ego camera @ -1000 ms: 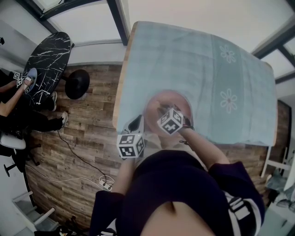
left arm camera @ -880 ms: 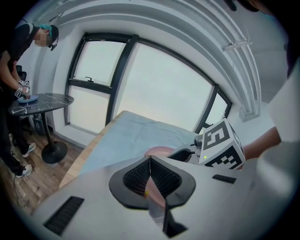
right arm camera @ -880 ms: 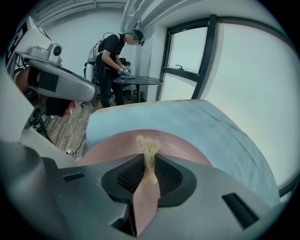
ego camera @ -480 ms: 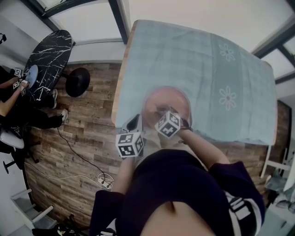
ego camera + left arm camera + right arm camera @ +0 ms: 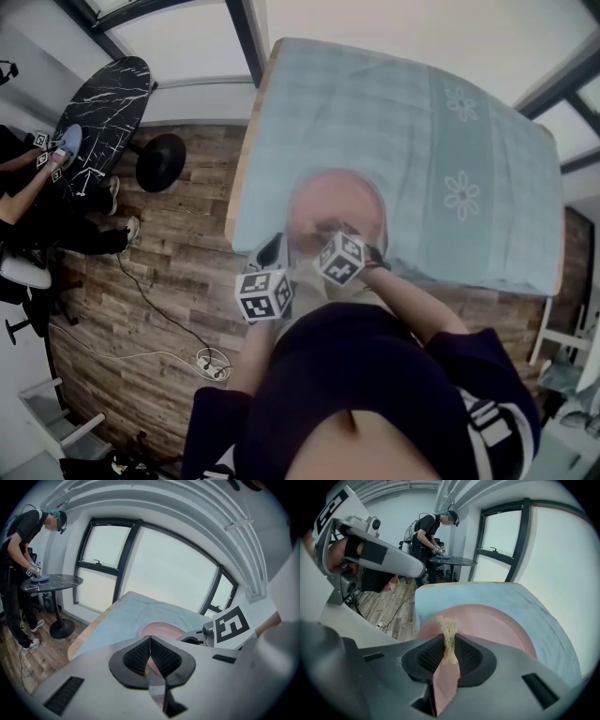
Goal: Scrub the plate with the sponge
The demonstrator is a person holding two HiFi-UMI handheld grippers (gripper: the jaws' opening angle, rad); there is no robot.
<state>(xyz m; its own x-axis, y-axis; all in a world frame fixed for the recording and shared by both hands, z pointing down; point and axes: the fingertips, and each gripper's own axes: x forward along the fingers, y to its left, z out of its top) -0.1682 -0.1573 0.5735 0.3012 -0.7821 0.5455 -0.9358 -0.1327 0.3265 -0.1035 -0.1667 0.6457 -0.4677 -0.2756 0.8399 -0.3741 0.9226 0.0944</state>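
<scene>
A pink plate [image 5: 337,199] lies on the near side of the table, which is covered by a light blue cloth [image 5: 375,103]. My right gripper [image 5: 327,231] hangs over the plate's near rim, shut on a small beige fibrous sponge [image 5: 448,629] that sticks up from its pads above the plate [image 5: 497,625]. My left gripper [image 5: 275,251] sits at the table's near edge, just left of the plate. Its pads [image 5: 161,656] meet in a thin line, and I see nothing held between them. The plate [image 5: 161,630] shows just beyond them.
The table's wooden edge [image 5: 242,159] runs along the left, with plank floor below it. A black marble round table [image 5: 98,108] stands at far left, where another person [image 5: 28,197] works. A cable and power strip [image 5: 214,361] lie on the floor.
My right gripper has slid a little toward me, across the plate to its near rim. The left gripper has barely moved.
</scene>
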